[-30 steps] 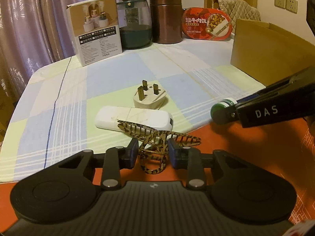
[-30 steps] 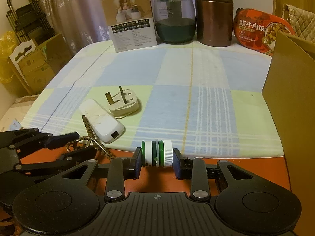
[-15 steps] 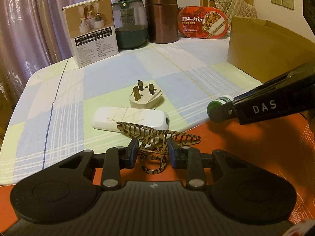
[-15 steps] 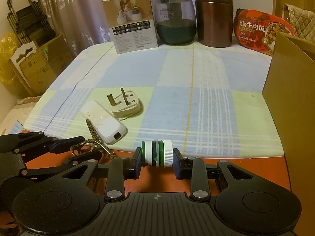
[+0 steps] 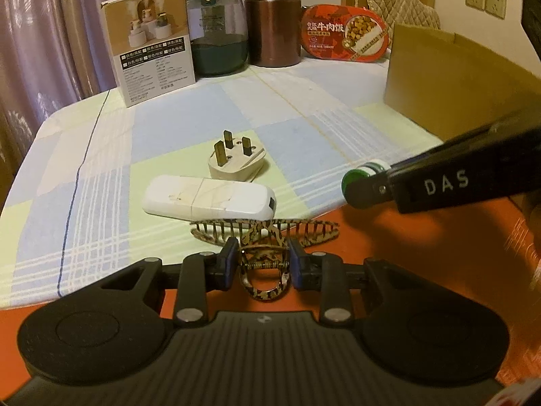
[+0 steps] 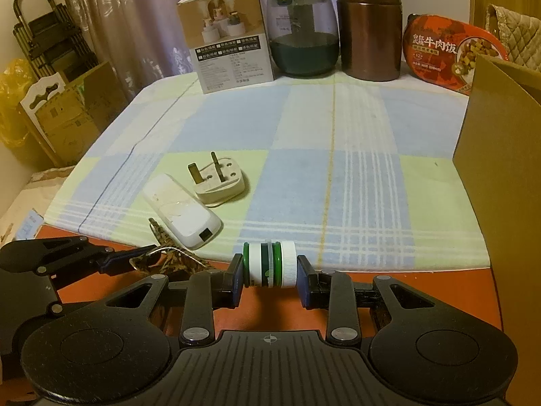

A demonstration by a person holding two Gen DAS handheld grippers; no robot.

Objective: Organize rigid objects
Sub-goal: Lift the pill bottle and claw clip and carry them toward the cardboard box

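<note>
My left gripper (image 5: 263, 265) is shut on a leopard-patterned hair claw clip (image 5: 267, 237), whose teeth spread wide above the near table edge. My right gripper (image 6: 269, 272) is shut on a small green-and-white jar (image 6: 269, 268), held sideways by its two ends. The jar (image 5: 363, 184) and the right gripper's arm show at the right of the left wrist view. Just beyond the clip lie a white remote-like device (image 5: 208, 202) and a cream three-pin plug (image 5: 235, 164), pins up, on the checked cloth. The same white device (image 6: 181, 210) and plug (image 6: 216, 182) lie left of centre in the right wrist view.
A cardboard box (image 6: 500, 182) stands open at the right. Along the far edge are a printed carton (image 6: 228, 54), a glass jar (image 6: 302, 30), a brown canister (image 6: 370, 23) and a red food pack (image 6: 454, 54). Orange table surface (image 6: 422, 294) shows beyond the cloth's near edge.
The left view has shifted slightly, and the clip now sits more squarely between the left fingers with its teeth spread level. The right gripper and its jar have not moved.
</note>
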